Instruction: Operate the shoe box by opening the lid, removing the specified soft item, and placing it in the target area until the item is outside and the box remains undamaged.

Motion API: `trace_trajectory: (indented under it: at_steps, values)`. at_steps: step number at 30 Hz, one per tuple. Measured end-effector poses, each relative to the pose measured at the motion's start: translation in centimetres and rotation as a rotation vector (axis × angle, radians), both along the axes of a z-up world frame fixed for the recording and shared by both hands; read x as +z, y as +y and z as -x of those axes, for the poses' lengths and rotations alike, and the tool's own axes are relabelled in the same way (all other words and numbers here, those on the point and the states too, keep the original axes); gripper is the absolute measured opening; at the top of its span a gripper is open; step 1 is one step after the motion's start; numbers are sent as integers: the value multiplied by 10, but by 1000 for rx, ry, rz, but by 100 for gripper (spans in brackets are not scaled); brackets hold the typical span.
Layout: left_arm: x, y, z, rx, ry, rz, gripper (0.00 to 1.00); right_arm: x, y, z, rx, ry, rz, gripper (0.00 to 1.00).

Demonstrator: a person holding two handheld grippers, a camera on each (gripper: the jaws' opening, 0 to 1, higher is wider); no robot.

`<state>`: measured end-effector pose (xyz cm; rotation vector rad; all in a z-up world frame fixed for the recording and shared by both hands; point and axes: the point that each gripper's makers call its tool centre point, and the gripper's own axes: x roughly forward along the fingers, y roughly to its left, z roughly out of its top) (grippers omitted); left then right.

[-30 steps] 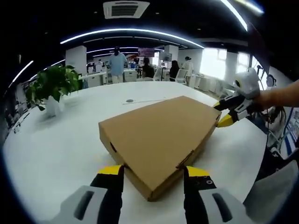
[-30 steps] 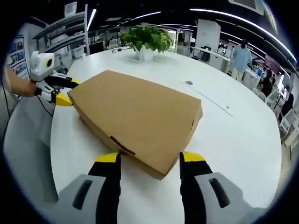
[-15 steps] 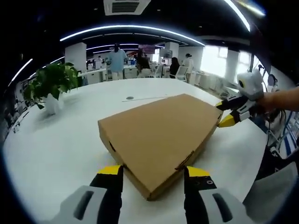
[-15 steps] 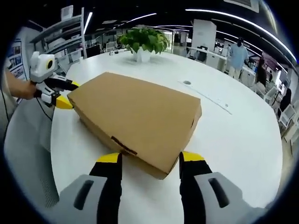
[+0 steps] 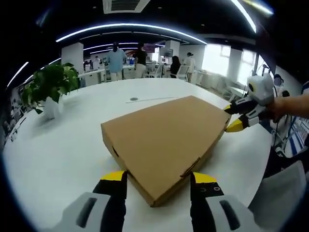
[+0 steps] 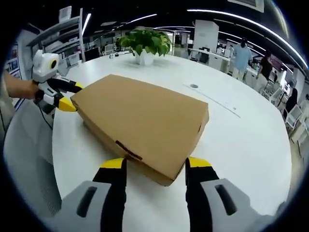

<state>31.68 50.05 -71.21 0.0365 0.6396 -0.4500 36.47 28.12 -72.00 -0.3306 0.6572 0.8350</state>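
1. Plainly, the task stands at its start: the shoe box (image 5: 166,145) lies flat on the white bench (image 5: 58,150) with its lid down all round. Opening, removal and placing all remain to be done.
2. Contents: the lid hides the inside, so the soft item cannot be confirmed or located. No marked target area can be told on the bench.
3. Left tongs (image 5: 157,178): released, jaws spread either side of one near corner of the box, not gripping it.
4. Right tongs (image 6: 153,164): likewise released, jaws straddling the opposite corner. In the left gripper view they sit at the far right corner of the box.
5. Box condition: no dents or tears visible; one closure tab (image 6: 128,150) lies flush.
6. Surroundings: a potted plant (image 6: 147,43) stands well apart from the box.
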Motion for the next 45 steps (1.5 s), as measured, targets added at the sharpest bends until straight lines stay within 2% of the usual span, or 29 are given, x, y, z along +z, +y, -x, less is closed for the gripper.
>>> trace_trajectory:
  at_steps: [14,22,45]
  values:
    - [-1,36,9,-64,42,-23,53,0,29,24,-3,-3,0,42]
    - [-3,50,15,-66,59,-14,53,0,43,38,19,6,4,42]
    - [0,91,37,-112,91,-52,54,1,83,73,53,19,-25,39]
